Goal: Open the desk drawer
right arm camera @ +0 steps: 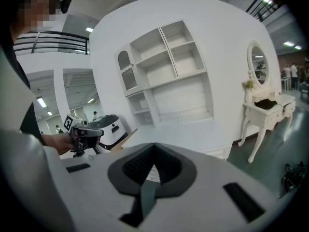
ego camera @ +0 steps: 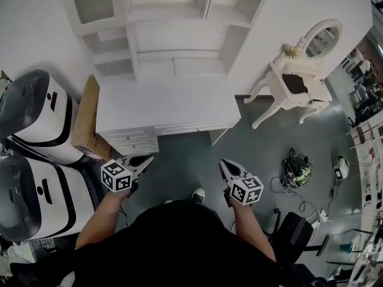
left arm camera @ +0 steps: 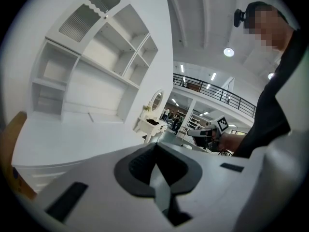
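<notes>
A white desk with a shelf hutch stands against the wall ahead of me. Its small drawers are stacked at the front left, and a wide flat drawer runs under the top; all look closed. My left gripper hovers just below the stacked drawers, apart from them, jaws together with nothing between. My right gripper hangs over the floor in front of the desk, also shut and empty. In the left gripper view the left gripper points at the desk. In the right gripper view the right gripper faces the desk.
Two large white-and-black machines crowd the left side. A brown board leans against the desk's left end. A white vanity table with an oval mirror stands to the right. Cables and a black chair sit on the floor.
</notes>
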`<action>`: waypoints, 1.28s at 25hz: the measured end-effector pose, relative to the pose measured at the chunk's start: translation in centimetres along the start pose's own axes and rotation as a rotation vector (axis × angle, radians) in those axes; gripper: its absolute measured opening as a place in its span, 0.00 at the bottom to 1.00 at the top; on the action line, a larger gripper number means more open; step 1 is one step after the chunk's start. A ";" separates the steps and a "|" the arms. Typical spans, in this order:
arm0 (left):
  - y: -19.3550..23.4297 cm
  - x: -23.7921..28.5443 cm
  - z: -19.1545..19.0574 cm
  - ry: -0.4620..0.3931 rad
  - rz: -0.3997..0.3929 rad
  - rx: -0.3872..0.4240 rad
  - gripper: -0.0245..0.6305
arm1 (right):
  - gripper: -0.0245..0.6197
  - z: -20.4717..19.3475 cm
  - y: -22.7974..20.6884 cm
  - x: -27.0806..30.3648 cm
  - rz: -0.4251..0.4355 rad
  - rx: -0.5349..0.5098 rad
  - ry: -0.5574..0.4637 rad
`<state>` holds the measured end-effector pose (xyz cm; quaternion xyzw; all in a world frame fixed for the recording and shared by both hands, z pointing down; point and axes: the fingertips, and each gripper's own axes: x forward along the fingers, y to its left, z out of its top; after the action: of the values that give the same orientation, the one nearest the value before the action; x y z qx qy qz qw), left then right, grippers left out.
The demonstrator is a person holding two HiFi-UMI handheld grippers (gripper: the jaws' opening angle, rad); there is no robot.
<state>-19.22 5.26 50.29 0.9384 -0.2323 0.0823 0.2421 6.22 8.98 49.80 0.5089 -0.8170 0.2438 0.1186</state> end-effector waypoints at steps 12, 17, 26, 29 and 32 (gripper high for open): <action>2.8 3.7 2.8 0.000 0.074 0.002 0.05 | 0.04 2.4 -5.5 4.4 0.040 0.011 -0.005; 3.7 7.5 5.3 -0.002 0.095 0.016 0.05 | 0.04 4.5 -9.2 6.4 0.060 0.010 0.004; 4.5 13.3 9.1 -0.043 0.150 0.038 0.05 | 0.04 6.9 -15.2 8.8 0.103 0.003 0.032; 4.6 14.3 9.6 -0.054 0.162 0.032 0.05 | 0.04 7.6 -16.5 9.5 0.122 -0.009 0.041; 4.8 15.1 9.8 -0.061 0.182 0.025 0.05 | 0.04 8.5 -17.6 10.5 0.147 -0.021 0.047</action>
<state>-7.80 -9.32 47.80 0.9185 -0.3228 0.0783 0.2146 17.55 -9.94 52.09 0.4406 -0.8516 0.2552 0.1248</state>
